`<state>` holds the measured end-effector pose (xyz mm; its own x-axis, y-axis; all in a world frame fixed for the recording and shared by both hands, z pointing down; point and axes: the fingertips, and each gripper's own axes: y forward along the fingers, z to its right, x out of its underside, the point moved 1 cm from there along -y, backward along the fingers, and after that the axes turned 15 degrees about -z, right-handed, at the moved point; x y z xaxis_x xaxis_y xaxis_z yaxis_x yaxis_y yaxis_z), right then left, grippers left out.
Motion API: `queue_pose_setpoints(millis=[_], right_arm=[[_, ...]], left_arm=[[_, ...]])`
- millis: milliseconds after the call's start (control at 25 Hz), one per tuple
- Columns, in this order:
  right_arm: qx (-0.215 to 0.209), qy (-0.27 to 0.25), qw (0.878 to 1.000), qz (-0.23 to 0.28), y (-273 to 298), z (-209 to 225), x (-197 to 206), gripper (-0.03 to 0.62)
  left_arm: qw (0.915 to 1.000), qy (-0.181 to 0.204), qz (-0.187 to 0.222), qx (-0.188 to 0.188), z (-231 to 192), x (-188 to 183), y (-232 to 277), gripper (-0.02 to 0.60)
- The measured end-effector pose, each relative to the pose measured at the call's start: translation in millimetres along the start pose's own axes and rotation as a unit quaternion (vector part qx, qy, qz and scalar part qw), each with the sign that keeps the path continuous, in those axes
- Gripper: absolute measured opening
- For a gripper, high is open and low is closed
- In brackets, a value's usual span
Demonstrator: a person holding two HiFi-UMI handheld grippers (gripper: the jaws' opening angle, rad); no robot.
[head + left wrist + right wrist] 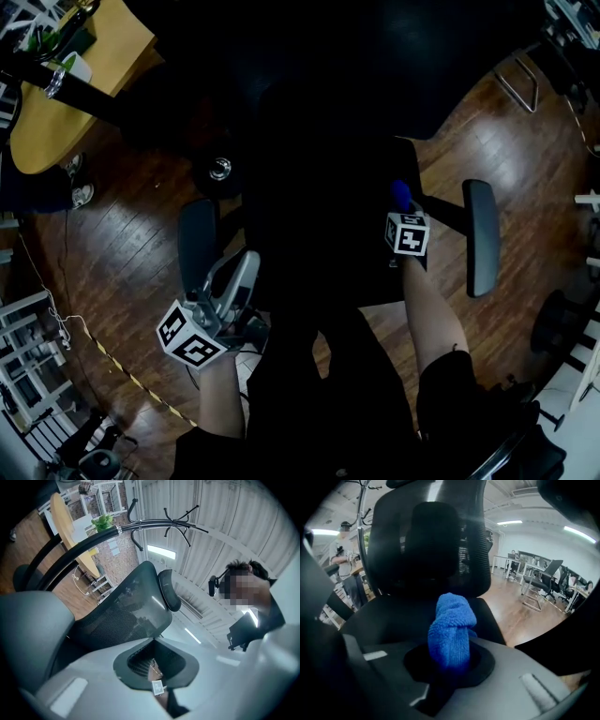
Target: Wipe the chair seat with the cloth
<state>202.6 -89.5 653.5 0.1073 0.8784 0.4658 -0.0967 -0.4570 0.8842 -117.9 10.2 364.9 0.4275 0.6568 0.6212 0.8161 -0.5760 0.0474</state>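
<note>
1. A person is bending over a black office chair, holding a two-jaw gripper in each hand.
2. The right gripper (402,210) is pinching a bunched blue cloth (451,634) between its jaws, and the wad is poking out past the tips.
3. The cloth is hanging over the chair seat (389,616) near its right edge, just inside the right armrest (481,234). The dark upholstery is hiding whether the two are touching.
4. The left gripper (242,274) is sitting off the seat's front left corner, beside the left armrest (198,246). It is angling up toward the backrest (426,536), with its jaws pressed together and nothing between them.
5. Wooden floor (122,244) is showing all around the chair, and a wooden table (94,56) is filling the far left corner.
</note>
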Motion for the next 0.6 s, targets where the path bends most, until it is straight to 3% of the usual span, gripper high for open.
queue_pose_setpoints(millis=[160,360,520,600], right_arm=[[-0.091,-0.046,0.995,0.008,8,-109,1,0.037],[-0.203,-0.091,0.975,-0.006,9,-252,0,0.037],[-0.266,-0.114,0.957,-0.038,8,-328,15,0.037],[-0.272,-0.125,0.953,-0.041,7,-344,22,0.037]], left_arm=[[1.0,0.0,0.005,-0.004,0,1,-3,-0.008],[0.9998,0.004,0.014,-0.015,0,-4,-12,-0.008],[0.9995,0.004,0.019,-0.024,-1,-5,-22,-0.008],[0.9994,0.005,0.021,-0.028,-1,-6,-25,-0.008]])
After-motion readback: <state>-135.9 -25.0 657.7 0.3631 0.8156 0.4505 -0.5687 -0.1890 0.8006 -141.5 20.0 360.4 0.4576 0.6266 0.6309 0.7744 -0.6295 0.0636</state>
